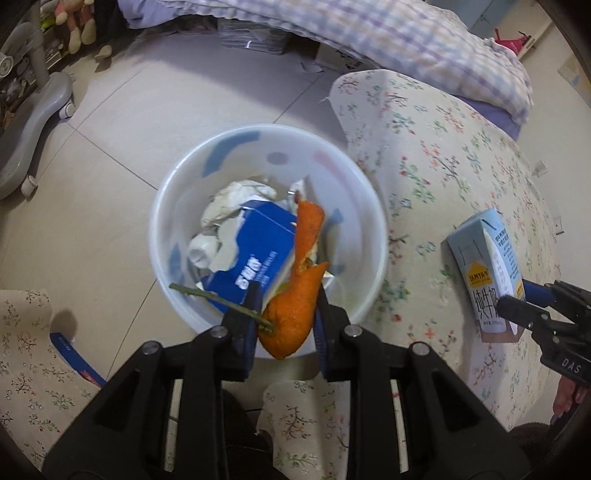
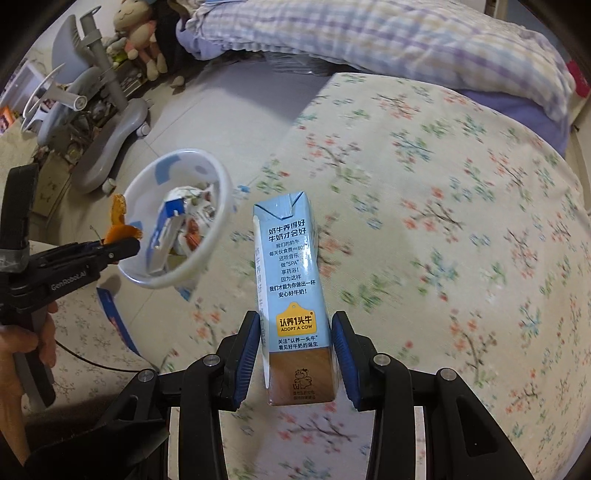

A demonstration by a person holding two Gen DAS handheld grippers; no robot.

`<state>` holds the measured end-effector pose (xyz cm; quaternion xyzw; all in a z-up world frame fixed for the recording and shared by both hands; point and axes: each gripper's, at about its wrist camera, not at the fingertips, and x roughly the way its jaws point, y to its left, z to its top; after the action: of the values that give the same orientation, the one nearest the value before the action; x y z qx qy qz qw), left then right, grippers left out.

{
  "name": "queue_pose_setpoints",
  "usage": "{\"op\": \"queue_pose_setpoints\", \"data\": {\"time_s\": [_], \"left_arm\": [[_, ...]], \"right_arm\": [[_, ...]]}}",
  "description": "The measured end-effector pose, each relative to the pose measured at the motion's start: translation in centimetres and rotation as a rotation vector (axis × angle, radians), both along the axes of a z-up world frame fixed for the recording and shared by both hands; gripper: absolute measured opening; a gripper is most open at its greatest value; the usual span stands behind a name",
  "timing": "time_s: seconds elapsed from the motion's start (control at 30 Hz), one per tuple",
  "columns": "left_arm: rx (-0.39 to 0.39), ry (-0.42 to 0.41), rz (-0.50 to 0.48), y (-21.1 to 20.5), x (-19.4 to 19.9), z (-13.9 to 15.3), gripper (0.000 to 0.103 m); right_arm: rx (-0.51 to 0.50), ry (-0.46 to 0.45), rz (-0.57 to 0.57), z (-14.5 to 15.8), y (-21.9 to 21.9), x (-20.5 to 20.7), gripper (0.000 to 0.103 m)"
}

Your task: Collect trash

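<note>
A curled orange peel [image 1: 291,314] with a green stem [image 1: 218,301] sits between the fingers of my left gripper [image 1: 286,314], right above the white trash bin [image 1: 159,221]. The jaws stand slightly apart and the pads do not seem to press on the peel. Inside the bin lie a blue box [image 1: 251,258] and crumpled paper [image 1: 236,199]. My right gripper [image 2: 295,321] is shut on a light blue milk carton [image 2: 291,266], held upright over the floral cloth [image 2: 443,221]. The right wrist view shows the bin [image 2: 221,177] to the left, with the left gripper [image 2: 125,245] at its rim.
The bin stands on a tiled floor [image 1: 110,166] beside the floral-covered surface [image 1: 424,166]. A checked quilt [image 1: 369,33] lies behind. A grey chair base on castors [image 2: 110,122] and plush toys [image 2: 140,33] are at the far left. A hand [image 2: 22,343] holds the left gripper.
</note>
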<state>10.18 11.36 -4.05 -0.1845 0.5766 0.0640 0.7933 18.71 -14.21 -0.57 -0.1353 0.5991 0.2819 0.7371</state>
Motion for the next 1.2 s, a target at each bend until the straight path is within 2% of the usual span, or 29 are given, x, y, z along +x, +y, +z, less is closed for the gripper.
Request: {"op": "queue_pose_setpoints", "data": {"time_s": [0.03, 0.1, 0.23, 0.4, 0.57, 0.6, 0.63, 0.67, 0.7, 0.9, 1.2], "left_arm": [[0.004, 0.016, 0.005, 0.2, -0.1, -0.1, 0.058], [0.035, 0.044, 0.047, 0.6, -0.4, -0.1, 0.078], [0.035, 0.038, 0.097, 1.8, -1.4, 0.8, 0.079], [0.056, 0.092, 0.143, 3.0, -2.8, 0.7, 0.083], [0.078, 0.144, 0.122, 3.0, -3.4, -0.2, 0.088], [0.083, 0.152, 0.112, 2.9, -3.5, -0.4, 0.090], [0.085, 0.154, 0.108, 2.8, -3.6, -0.5, 0.094], [0.089, 0.152, 0.105, 2.7, -3.8, -0.5, 0.095], [0.092, 0.148, 0.100, 2.7, -4.0, -0.4, 0.097], [0.106, 0.114, 0.033, 0.7, -4.5, -0.1, 0.099], [0.088, 0.068, -0.012, -1.9, -5.8, 1.6, 0.100]], "right_arm": [[-0.001, 0.000, 0.011, -0.1, 0.9, 0.0, 0.041], [0.000, 0.005, 0.029, -0.2, 2.5, 0.1, 0.041], [0.007, 0.012, 0.056, -0.5, 5.5, 0.5, 0.041], [0.022, 0.026, 0.087, -0.8, 9.3, 1.0, 0.041], [0.072, 0.044, 0.101, -1.0, 12.0, 1.5, 0.042], [0.082, 0.038, 0.101, -1.1, 12.3, 1.5, 0.051], [0.090, 0.030, 0.097, -1.0, 12.4, 1.6, 0.074], [0.094, 0.017, 0.084, -0.8, 12.5, 1.7, 0.083], [0.100, 0.009, 0.076, -0.6, 12.4, 1.6, 0.086], [0.064, -0.045, 0.045, 0.6, 10.2, 0.5, 0.086], [-0.012, -0.070, -0.046, 0.4, 2.5, -2.2, 0.086]]}}
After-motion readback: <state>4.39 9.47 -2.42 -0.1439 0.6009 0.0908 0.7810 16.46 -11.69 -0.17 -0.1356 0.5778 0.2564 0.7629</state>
